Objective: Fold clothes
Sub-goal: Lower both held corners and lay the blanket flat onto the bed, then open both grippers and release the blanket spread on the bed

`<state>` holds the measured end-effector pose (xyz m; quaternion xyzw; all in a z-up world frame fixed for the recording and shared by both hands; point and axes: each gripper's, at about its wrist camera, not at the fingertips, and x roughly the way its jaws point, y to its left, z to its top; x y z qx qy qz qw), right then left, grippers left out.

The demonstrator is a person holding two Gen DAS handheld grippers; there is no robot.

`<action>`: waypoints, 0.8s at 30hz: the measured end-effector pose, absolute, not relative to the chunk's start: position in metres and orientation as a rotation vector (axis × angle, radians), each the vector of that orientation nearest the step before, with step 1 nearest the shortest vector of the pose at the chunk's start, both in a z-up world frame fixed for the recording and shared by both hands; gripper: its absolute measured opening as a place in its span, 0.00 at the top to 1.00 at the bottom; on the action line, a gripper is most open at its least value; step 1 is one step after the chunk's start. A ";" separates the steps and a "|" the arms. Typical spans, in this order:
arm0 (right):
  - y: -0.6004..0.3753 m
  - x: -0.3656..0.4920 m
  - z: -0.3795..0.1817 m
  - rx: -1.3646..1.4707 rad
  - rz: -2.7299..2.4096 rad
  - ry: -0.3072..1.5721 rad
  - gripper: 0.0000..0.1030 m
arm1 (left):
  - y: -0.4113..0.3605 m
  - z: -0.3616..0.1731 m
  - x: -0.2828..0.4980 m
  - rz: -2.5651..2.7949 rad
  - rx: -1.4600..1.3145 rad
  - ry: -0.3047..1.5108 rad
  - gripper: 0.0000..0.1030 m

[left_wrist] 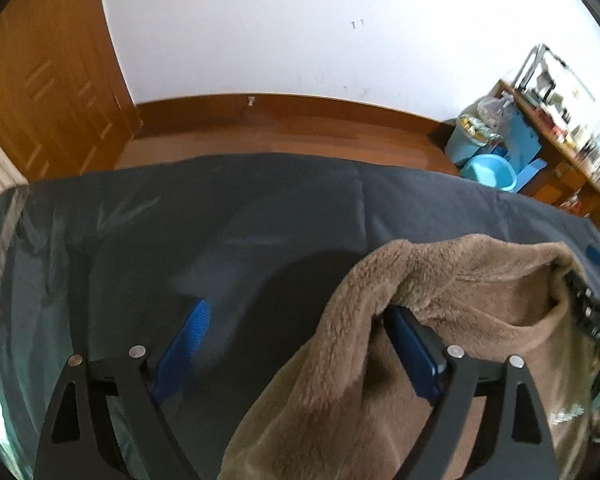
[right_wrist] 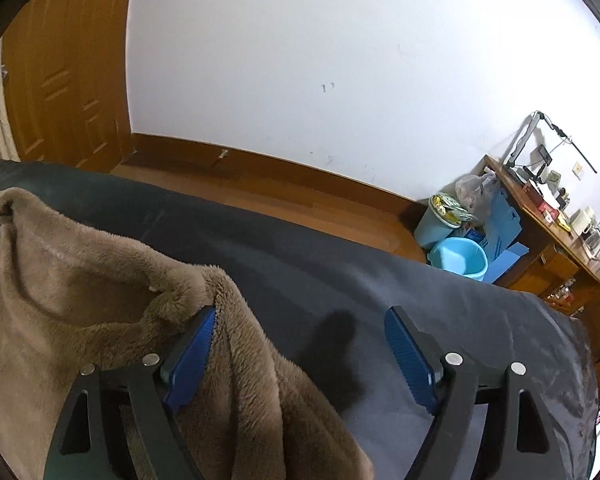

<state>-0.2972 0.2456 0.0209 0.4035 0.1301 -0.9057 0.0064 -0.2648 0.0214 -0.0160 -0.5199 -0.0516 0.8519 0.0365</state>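
Fuzzy brown fleece garment [left_wrist: 440, 300] draped over one ribbed blue pad of each wide-open hand-held gripper, above dark smooth cloth [right_wrist: 340, 272].

Left gripper [left_wrist: 300, 332]: its two blue fingers stand wide apart; the right finger [left_wrist: 414, 354] has the brown fuzzy cloth [left_wrist: 440, 280] lying over it; the left finger [left_wrist: 188, 340] is bare

Right gripper [right_wrist: 300, 344]: wide apart too; its left finger [right_wrist: 194, 354] is tucked under the cloth; its right finger [right_wrist: 410, 360] touches nothing

Both: side by side, held up, pointing forward
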 end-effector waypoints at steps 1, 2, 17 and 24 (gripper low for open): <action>0.245 -0.289 0.025 1.238 -2.835 0.421 0.18 | 0.014 -0.013 -0.259 2.604 -1.585 -0.193 0.11; 0.242 -0.277 0.030 1.207 -2.835 0.438 0.18 | 0.005 -0.010 -0.253 2.593 -1.578 -0.220 0.11; 0.215 -0.045 0.057 1.092 -2.511 0.287 0.18 | -0.061 0.004 -0.095 2.514 -1.504 -0.363 0.10; 0.213 0.007 0.029 1.081 -2.531 0.173 0.18 | -0.086 -0.002 -0.016 2.470 -1.483 -0.409 0.10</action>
